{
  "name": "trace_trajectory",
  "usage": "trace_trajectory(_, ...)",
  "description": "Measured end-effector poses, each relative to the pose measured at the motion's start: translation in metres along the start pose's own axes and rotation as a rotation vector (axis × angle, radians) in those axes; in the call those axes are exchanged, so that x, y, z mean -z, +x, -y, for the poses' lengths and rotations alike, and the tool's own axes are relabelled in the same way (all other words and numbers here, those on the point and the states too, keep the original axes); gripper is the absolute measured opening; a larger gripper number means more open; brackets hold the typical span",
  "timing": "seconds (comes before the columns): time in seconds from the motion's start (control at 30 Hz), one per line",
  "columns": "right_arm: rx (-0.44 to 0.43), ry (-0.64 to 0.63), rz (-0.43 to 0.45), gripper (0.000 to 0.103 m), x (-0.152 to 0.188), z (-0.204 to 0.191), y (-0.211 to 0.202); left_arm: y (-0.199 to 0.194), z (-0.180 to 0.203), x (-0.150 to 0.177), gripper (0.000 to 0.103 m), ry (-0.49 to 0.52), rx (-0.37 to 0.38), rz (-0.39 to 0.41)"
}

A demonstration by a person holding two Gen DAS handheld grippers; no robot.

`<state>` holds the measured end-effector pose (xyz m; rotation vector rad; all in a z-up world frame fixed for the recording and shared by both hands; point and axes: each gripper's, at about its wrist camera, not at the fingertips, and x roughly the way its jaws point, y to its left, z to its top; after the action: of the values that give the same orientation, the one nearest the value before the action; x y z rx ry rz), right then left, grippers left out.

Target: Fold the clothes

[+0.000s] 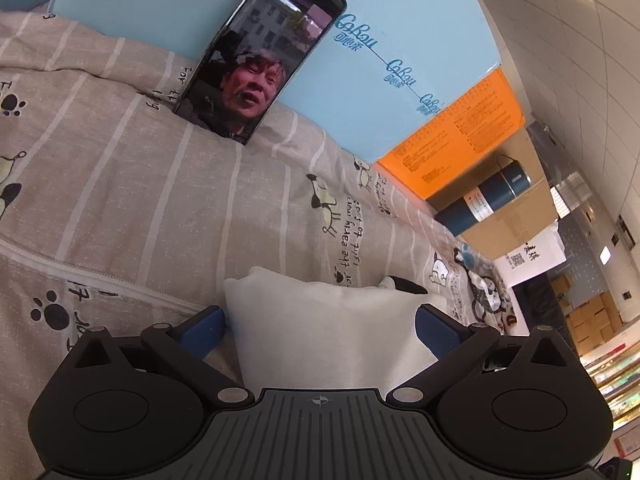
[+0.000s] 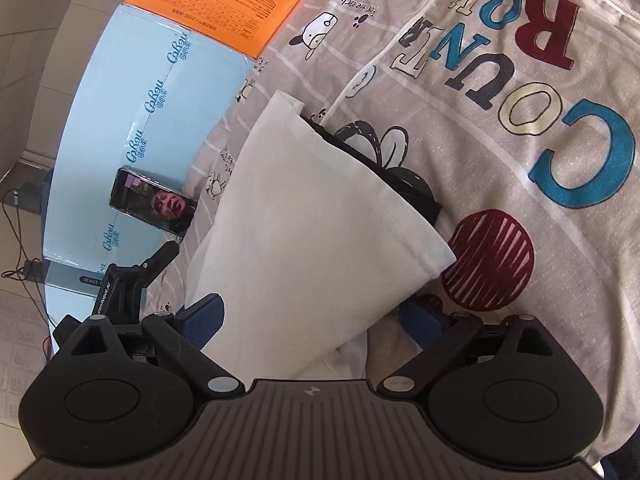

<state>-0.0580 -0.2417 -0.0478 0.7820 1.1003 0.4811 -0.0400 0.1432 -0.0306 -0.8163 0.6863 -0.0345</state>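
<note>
A folded white garment [image 1: 328, 332] lies on the grey striped cartoon-print bedspread [image 1: 120, 200]. My left gripper [image 1: 320, 332] is open, and the cloth's near end lies between its blue pads [image 1: 438, 332] without being pinched. In the right wrist view the same white garment [image 2: 320, 220] stretches away as a long wedge. A dark garment [image 2: 404, 176] peeks out from under its right edge. My right gripper [image 2: 312, 320] is open too, its pads [image 2: 204, 320] standing wide at either side of the cloth's near corner. My left gripper's black finger [image 2: 162, 258] shows at the left.
A phone [image 1: 260, 52] leans against a light blue box [image 1: 400, 40] at the bedspread's far edge. Beside the box are an orange box [image 1: 456, 140] and a dark blue bottle [image 1: 484, 196]. Cables [image 2: 20, 240] lie on the floor. Large printed letters [image 2: 520, 80] cover the bedspread on the right.
</note>
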Motion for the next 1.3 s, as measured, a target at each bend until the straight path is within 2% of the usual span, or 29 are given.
trace_trajectory(0.07, -0.006, 0.002, 0.017, 0.101, -0.001, -0.002, 0.006, -0.001, -0.006, -0.002, 0.102, -0.054, 0.025, -0.006)
trace_trajectory(0.17, -0.011, -0.031, 0.047, 0.101, -0.001, -0.005, 0.014, 0.003, -0.004, 0.002, 0.102, -0.040, 0.066, -0.024)
trace_trajectory(0.23, -0.018, -0.066, 0.077, 0.101, 0.002, -0.008, 0.019, 0.005, -0.002, 0.008, 0.102, -0.022, 0.084, 0.000)
trace_trajectory(0.33, -0.016, -0.130, 0.113, 0.086, 0.007, -0.015, 0.028, 0.006, 0.002, 0.017, 0.101, 0.014, 0.108, 0.033)
trace_trajectory(0.37, -0.009, -0.154, 0.116, 0.070, 0.008, -0.019, 0.032, 0.007, 0.004, 0.019, 0.101, 0.039, 0.113, 0.038)
trace_trajectory(0.4, -0.004, -0.179, 0.111, 0.054, 0.009, -0.021, 0.037, 0.007, 0.007, 0.021, 0.097, 0.068, 0.107, 0.045)
trace_trajectory(0.43, 0.000, -0.204, 0.104, 0.048, 0.010, -0.024, 0.042, 0.008, 0.010, 0.024, 0.089, 0.100, 0.095, 0.053)
trace_trajectory(0.47, -0.001, -0.217, 0.100, 0.037, 0.010, -0.026, 0.045, 0.009, 0.012, 0.027, 0.083, 0.133, 0.085, 0.055)
trace_trajectory(0.5, -0.003, -0.228, 0.097, 0.031, 0.011, -0.028, 0.048, 0.011, 0.015, 0.031, 0.067, 0.166, 0.075, 0.056)
trace_trajectory(0.53, -0.009, -0.239, 0.097, 0.029, 0.011, -0.030, 0.050, 0.012, 0.018, 0.033, 0.051, 0.203, 0.067, 0.061)
trace_trajectory(0.57, -0.019, -0.253, 0.103, 0.026, 0.011, -0.032, 0.049, 0.013, 0.021, 0.036, 0.047, 0.239, 0.059, 0.065)
trace_trajectory(0.63, -0.042, -0.282, 0.122, 0.024, 0.009, -0.039, 0.045, 0.012, 0.025, 0.038, 0.036, 0.284, 0.058, 0.085)
trace_trajectory(0.73, -0.094, -0.340, 0.172, 0.022, 0.005, -0.047, 0.033, 0.008, 0.031, 0.040, 0.026, 0.339, 0.069, 0.123)
trace_trajectory(1.0, -0.197, -0.474, 0.298, 0.021, -0.026, -0.070, -0.001, -0.003, 0.072, 0.040, 0.024, 0.485, 0.075, 0.313)
trace_trajectory(1.1, -0.217, -0.514, 0.355, 0.021, -0.046, -0.080, -0.011, 0.005, 0.092, 0.032, 0.024, 0.490, 0.075, 0.380)
trace_trajectory(1.3, -0.224, -0.587, 0.478, 0.021, -0.101, -0.093, -0.032, 0.049, 0.139, 0.012, 0.024, 0.497, 0.101, 0.486)
